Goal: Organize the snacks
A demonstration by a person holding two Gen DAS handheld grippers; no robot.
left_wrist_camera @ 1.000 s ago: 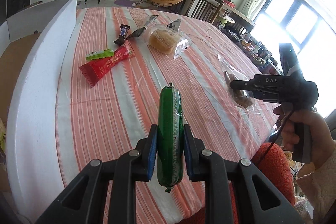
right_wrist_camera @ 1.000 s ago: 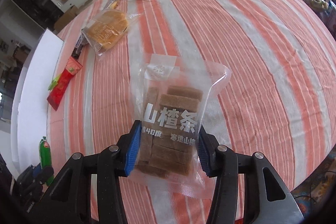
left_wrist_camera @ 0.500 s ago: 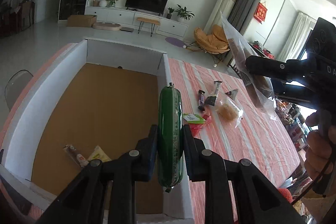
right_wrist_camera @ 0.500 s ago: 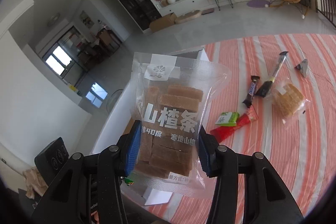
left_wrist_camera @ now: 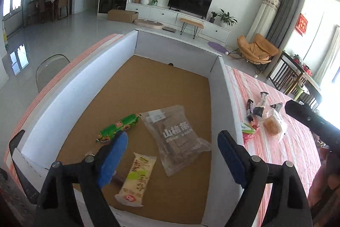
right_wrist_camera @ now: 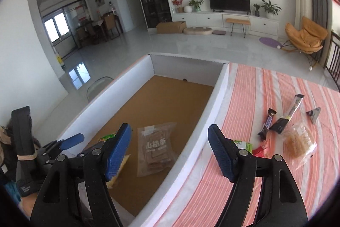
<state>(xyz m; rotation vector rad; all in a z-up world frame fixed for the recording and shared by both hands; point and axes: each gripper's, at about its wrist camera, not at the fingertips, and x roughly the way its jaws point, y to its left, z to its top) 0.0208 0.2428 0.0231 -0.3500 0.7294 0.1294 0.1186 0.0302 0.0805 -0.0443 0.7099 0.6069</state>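
As both tools hung over the white-walled box at the edge of the striped surface, their loads had just gone: half a second before, the left tool was clamped on a green sausage and the right tool on a clear bag of hawthorn strips, and now each stood wide apart with nothing between its blue pads. That meant two more snacks were filed, and the hands were free for the rest, by the look of it. The hawthorn bag lay flat on the brown floor of the box, near the right wall, its long axis running from the near-right corner toward the far left, label end farther from the camera. The yellow packet lay beside it, closer to the near wall, lengthwise roughly away from the camera. The green sausage rested left of the bag, its long axis slanting up toward the bag's far corner, tip almost touching it. Still out on the surface were the bread packet, the red wrapper and the dark bar.
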